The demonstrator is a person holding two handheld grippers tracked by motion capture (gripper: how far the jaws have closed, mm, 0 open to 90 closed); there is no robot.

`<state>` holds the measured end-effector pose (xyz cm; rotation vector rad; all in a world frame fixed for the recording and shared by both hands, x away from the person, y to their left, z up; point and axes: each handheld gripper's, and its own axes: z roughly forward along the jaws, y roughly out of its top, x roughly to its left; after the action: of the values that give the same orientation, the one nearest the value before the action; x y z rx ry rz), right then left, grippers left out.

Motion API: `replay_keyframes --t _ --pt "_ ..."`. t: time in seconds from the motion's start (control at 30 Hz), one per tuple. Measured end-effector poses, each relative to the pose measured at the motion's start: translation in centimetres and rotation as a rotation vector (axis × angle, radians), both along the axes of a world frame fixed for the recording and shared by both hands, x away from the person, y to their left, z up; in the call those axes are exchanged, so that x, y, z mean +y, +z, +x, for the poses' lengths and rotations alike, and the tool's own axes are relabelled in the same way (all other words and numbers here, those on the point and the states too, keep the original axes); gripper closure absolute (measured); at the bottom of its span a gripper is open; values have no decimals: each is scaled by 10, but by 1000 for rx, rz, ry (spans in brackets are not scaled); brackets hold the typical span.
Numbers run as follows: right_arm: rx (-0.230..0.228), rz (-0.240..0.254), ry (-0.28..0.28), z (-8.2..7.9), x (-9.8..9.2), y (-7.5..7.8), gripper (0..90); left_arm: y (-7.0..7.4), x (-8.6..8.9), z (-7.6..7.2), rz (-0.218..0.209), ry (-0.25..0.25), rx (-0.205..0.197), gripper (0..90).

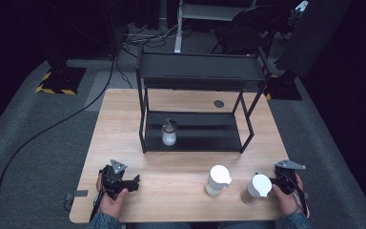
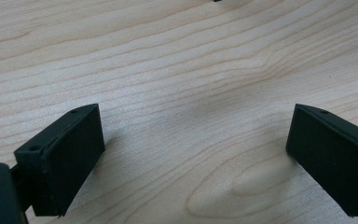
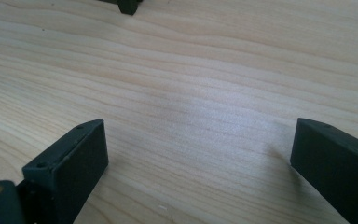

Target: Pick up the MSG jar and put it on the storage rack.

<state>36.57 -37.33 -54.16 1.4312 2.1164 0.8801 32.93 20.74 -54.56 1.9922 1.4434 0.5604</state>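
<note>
Both the left gripper [image 1: 134, 182] and right gripper [image 1: 274, 183] rest at the tabletop's [image 1: 181, 167] near edge, jaws wide and empty, beside two white-lidded jars [image 1: 218, 180].

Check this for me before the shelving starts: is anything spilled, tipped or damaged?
Nothing stands out. The two white-lidded jars stand upright on the table, the third jar upright on the rack's lower shelf. No spill shows. Both grippers have open, empty jaws.
</note>
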Motion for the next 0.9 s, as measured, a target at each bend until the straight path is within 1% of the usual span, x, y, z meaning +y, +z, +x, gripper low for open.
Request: replay_keyframes --t 0.33,0.57,0.9 --pt "-60 42 11 -6 2 27 40 0 0 0 1 0 1 34" --pt "-94 57 14 -11 3 44 45 0 0 0 3 -1 2 34" --pt "-127 71 7 -17 2 67 60 0 0 0 1 0 1 34"
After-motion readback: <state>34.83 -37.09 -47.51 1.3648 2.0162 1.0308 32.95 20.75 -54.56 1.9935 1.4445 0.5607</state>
